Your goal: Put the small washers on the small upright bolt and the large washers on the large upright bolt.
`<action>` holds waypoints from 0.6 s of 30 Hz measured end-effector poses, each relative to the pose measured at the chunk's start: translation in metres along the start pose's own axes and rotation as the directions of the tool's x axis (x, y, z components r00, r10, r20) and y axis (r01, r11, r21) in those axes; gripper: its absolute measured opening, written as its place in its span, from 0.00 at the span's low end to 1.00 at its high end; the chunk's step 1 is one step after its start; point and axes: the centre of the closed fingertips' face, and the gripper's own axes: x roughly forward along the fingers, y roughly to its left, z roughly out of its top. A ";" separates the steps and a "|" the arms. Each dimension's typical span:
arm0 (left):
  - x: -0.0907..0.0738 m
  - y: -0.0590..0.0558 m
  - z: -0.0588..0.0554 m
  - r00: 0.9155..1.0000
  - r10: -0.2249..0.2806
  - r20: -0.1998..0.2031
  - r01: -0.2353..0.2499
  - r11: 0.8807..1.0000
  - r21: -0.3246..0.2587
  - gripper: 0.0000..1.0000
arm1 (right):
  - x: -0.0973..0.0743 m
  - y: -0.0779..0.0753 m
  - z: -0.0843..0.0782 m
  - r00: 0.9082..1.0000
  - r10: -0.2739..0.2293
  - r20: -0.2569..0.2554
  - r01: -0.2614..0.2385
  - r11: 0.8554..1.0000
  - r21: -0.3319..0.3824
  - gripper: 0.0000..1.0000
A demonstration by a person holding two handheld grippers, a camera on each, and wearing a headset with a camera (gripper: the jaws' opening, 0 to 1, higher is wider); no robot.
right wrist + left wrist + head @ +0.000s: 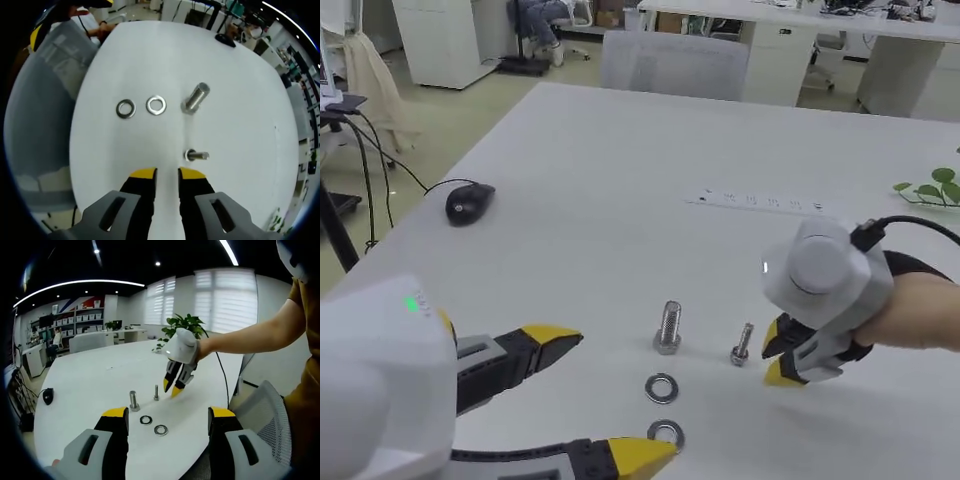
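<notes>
Large washers (661, 387) lay loose, large bolt (668, 328) bare, small bolt (742, 344) seemingly washered; left gripper (620, 395) spread wide, right gripper (770, 362) narrowly parted, empty.

The head view looks forward and down over the white table (620, 200), the left gripper view looks low across it, and the right gripper view looks steeply down from nearer (facing back toward the person), all sharing the large bolt (668, 328) and small bolt (742, 344).

On the counter (600, 170), the large bolt (668, 328) stands left of the small bolt (742, 344). One washer (662, 387) lies just before the large bolt, a second washer (666, 434) before that. A mouse (469, 203) sits far left.
</notes>
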 end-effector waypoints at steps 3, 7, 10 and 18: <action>-0.003 -0.001 -0.001 1.000 0.003 -0.007 -0.003 1.000 0.011 0.63 | -0.001 0.009 0.004 1.000 0.010 0.003 -0.009 1.000 -0.009 0.18; -0.005 -0.004 -0.002 1.000 0.002 -0.007 -0.001 1.000 0.017 0.63 | -0.001 0.019 0.009 1.000 0.016 0.009 -0.016 1.000 -0.014 0.18; -0.009 -0.007 0.000 1.000 -0.003 -0.001 0.003 1.000 0.016 0.63 | 0.001 0.028 0.017 0.999 0.032 0.024 -0.031 0.999 -0.017 0.18; -0.013 -0.008 0.003 1.000 0.003 0.015 -0.003 1.000 0.015 0.63 | 0.013 0.050 0.035 0.996 0.081 0.023 -0.080 0.995 -0.053 0.18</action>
